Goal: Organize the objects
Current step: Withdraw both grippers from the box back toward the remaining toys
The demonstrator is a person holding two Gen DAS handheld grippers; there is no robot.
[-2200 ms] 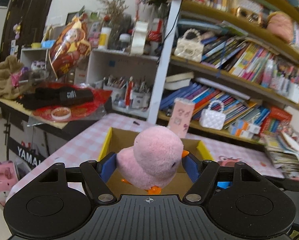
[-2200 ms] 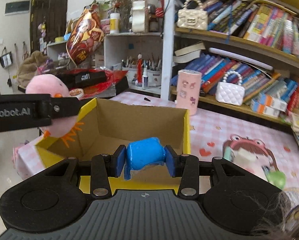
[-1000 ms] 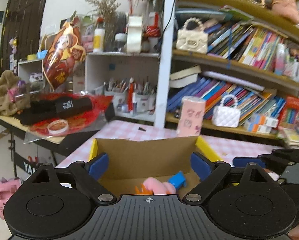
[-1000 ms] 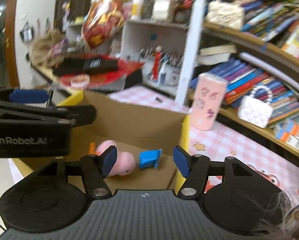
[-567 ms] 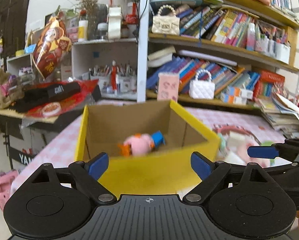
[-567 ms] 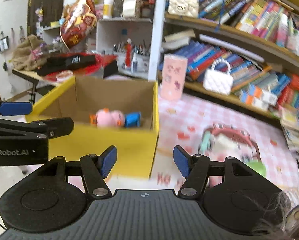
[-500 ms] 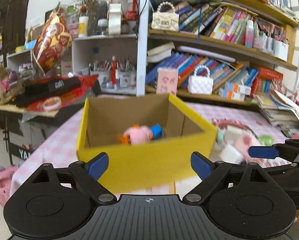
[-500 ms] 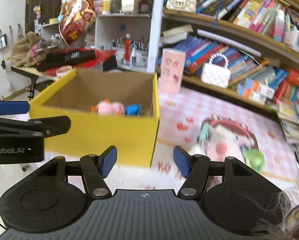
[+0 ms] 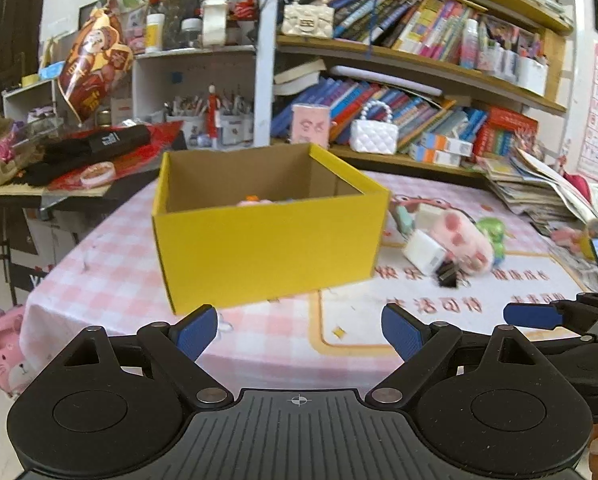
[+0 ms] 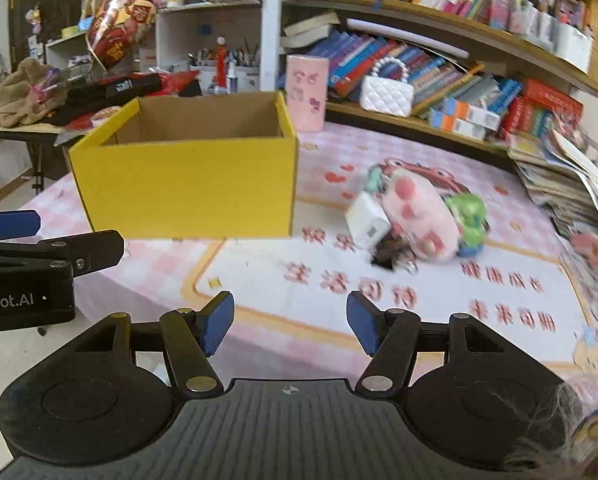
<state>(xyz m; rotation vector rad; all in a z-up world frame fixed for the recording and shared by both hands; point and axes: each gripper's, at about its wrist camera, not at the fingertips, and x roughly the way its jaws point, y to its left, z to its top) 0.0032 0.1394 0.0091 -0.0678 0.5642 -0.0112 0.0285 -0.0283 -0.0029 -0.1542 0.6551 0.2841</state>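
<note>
A yellow cardboard box (image 9: 267, 240) stands on the pink checked table; it also shows in the right wrist view (image 10: 187, 192). A pink plush toy (image 9: 255, 201) peeks over its rim from inside. A pile lies right of the box: a pink paw plush (image 10: 423, 208), a white cube (image 10: 367, 220), a green toy (image 10: 469, 212) and a black clip (image 10: 391, 256). My left gripper (image 9: 299, 330) is open and empty, back from the box's front. My right gripper (image 10: 290, 322) is open and empty, in front of the pile.
A play mat with printed characters (image 10: 379, 292) covers the table's right part. A pink carton (image 10: 307, 92) and a white purse (image 10: 387, 94) stand behind. Bookshelves (image 9: 439, 60) line the back. Stacked magazines (image 9: 539, 192) lie far right. A cluttered side desk (image 9: 79, 152) stands left.
Both grippers released the pink plush and the blue object into the box, then drew back and down. The box now looks smaller and farther, and the pile beside it has come into view.
</note>
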